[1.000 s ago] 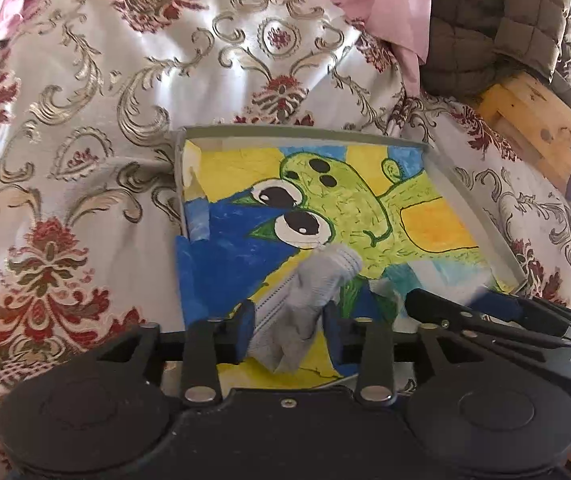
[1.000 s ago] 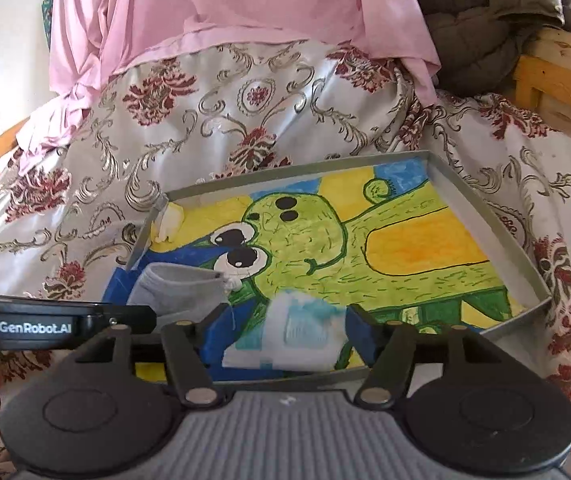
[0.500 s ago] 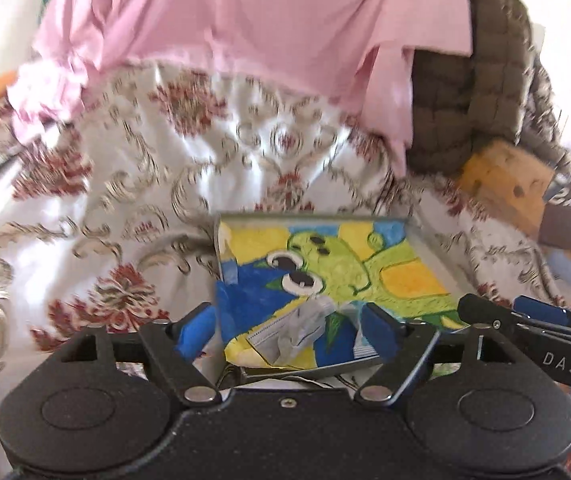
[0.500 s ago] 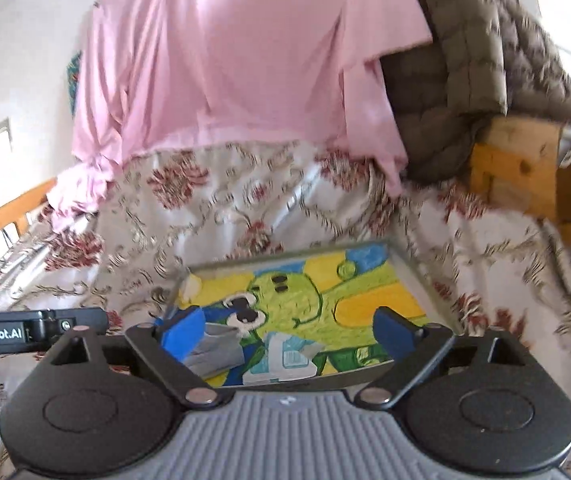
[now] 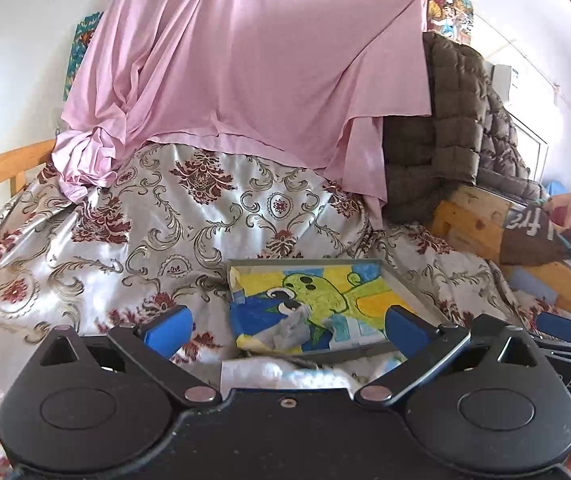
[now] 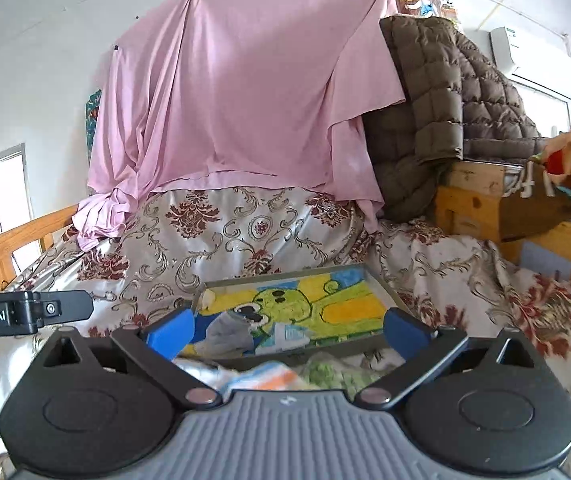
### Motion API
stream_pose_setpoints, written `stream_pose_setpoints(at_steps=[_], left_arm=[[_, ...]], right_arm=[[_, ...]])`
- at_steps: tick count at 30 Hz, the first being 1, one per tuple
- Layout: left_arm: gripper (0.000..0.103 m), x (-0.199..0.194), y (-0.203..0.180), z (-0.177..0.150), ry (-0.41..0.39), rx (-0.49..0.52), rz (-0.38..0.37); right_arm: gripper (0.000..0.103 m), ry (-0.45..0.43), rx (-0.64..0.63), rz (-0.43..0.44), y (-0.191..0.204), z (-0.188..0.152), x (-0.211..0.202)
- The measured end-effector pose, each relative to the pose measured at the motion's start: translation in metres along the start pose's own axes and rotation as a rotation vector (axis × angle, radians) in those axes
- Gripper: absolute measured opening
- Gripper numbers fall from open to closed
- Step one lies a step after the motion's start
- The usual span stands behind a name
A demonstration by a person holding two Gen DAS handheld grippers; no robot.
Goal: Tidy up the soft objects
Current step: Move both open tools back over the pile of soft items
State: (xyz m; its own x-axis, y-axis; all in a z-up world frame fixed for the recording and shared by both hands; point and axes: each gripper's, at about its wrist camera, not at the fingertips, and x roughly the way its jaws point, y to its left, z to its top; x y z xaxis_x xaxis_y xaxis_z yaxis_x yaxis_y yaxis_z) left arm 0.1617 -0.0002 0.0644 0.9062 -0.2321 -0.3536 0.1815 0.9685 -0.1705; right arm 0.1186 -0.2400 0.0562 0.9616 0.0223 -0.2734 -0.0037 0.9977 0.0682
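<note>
A shallow grey tray (image 5: 409, 286) with a green cartoon drawing on its floor lies on the patterned bedspread; it also shows in the right wrist view (image 6: 385, 292). A grey sock (image 5: 291, 330) (image 6: 225, 332) and a light blue sock (image 5: 347, 326) (image 6: 285, 336) lie at the tray's near end. My left gripper (image 5: 285, 330) is open and empty, held back above the tray's near edge. My right gripper (image 6: 289, 330) is open and empty, likewise held back. More soft items (image 6: 305, 374) lie just below the right gripper, blurred.
The floral bedspread (image 5: 145, 240) covers the bed. A pink sheet (image 5: 245, 60) hangs behind. A brown quilted jacket (image 6: 445, 112) drapes over a wooden frame (image 6: 473, 200) at the right. A wooden rail (image 6: 9, 244) runs at the left.
Both grippers opened and let go of their socks in the tray, then pulled back and up. The tray now looks smaller and farther off in both views.
</note>
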Motion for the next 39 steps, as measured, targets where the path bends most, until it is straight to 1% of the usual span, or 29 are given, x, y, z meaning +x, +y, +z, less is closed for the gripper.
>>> stream_pose_setpoints(at_steps=[6, 12, 15, 19, 26, 32, 39], left_arm=[[0.102, -0.032, -0.001, -0.028, 0.024, 0.001, 0.017], [0.102, -0.052, 0.006, -0.053, 0.061, -0.027, 0.067], [0.102, -0.057, 0.008, -0.061, 0.082, -0.019, 0.087], [0.102, -0.059, 0.007, -0.072, 0.116, 0.001, 0.112], [0.102, -0.051, 0.003, -0.086, 0.186, 0.053, 0.122], [0.102, -0.045, -0.002, -0.093, 0.213, 0.076, 0.115], [0.102, -0.036, -0.008, -0.096, 0.244, 0.091, 0.111]], right_arm=[[0.103, 0.009, -0.008, -0.047, 0.001, -0.019, -0.035], [0.103, 0.070, 0.021, -0.067, 0.000, -0.039, -0.056], [0.103, 0.108, 0.042, -0.079, -0.001, -0.046, -0.059], [0.103, 0.150, 0.062, -0.092, -0.002, -0.053, -0.062], [0.103, 0.217, 0.051, -0.115, -0.001, -0.059, -0.054], [0.103, 0.266, 0.073, -0.121, -0.004, -0.062, -0.046], [0.103, 0.299, 0.084, -0.121, -0.005, -0.066, -0.040]])
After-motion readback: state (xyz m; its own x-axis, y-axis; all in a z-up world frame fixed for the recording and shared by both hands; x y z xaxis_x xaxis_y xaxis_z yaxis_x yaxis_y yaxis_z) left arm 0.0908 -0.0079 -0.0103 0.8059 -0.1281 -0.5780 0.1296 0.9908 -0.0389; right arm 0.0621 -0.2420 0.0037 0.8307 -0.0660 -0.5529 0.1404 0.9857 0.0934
